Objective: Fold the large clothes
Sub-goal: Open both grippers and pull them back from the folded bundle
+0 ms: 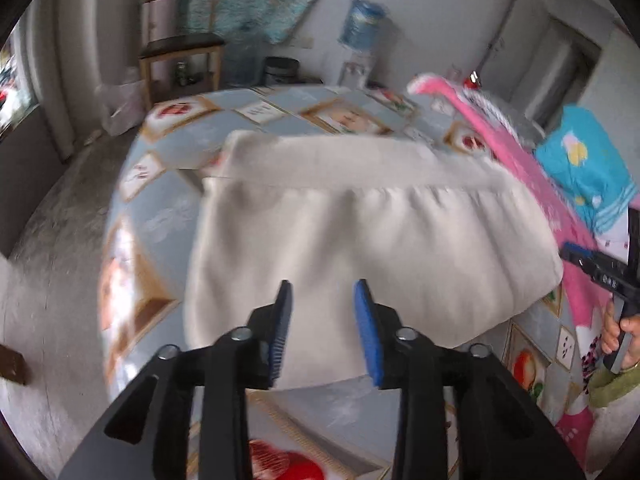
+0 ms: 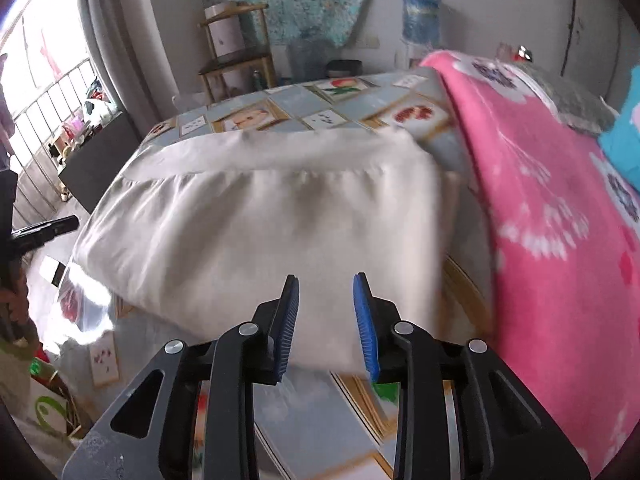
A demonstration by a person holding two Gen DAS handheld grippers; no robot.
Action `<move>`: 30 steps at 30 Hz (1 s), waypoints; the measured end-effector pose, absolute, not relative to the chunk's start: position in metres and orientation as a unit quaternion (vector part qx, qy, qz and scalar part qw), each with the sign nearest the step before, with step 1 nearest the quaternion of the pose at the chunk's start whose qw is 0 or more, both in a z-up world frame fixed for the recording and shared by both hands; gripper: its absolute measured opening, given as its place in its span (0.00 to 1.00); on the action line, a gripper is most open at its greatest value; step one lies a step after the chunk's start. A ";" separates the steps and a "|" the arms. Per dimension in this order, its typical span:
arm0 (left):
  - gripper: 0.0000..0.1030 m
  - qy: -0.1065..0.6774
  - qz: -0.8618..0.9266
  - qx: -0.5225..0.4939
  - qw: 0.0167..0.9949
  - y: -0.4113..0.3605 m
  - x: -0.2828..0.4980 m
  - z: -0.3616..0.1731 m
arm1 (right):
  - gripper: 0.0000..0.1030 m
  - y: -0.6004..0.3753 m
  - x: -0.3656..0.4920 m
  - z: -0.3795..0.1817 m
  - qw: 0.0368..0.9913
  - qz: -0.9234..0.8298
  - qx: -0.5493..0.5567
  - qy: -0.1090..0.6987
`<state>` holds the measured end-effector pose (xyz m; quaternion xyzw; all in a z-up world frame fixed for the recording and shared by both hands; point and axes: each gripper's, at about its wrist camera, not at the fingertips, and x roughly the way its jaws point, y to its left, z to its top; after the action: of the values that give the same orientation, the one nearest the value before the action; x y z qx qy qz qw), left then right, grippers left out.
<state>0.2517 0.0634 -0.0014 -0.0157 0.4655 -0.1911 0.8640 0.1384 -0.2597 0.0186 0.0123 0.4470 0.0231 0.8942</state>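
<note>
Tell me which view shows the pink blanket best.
The right wrist view: the pink blanket fills its right side, flower pattern visible. The left wrist view shows the blanket only as a narrow strip along the right, beside the white garment.

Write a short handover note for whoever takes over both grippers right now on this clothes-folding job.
Left gripper: open, empty, above the near edge of the white garment.
Right gripper: open, empty, over the same near edge.
White garment lies on the patterned tablecloth, with what looks like one fold already made; its gathered seam runs across the middle. A pink blanket lies beside it on the right, plus a blue garment beyond.
Left: probably another fold, then the remaining clothes.
</note>
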 end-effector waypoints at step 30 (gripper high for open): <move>0.48 0.466 -0.197 0.045 0.861 -0.017 0.236 -0.014 | 0.45 -0.168 0.151 0.002 0.891 0.063 0.020 0.449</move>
<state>0.2365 -0.0174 -0.0140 0.0451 0.4662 -0.1967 0.8614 0.1506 -0.1680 0.0022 0.0200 0.4491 0.0630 0.8910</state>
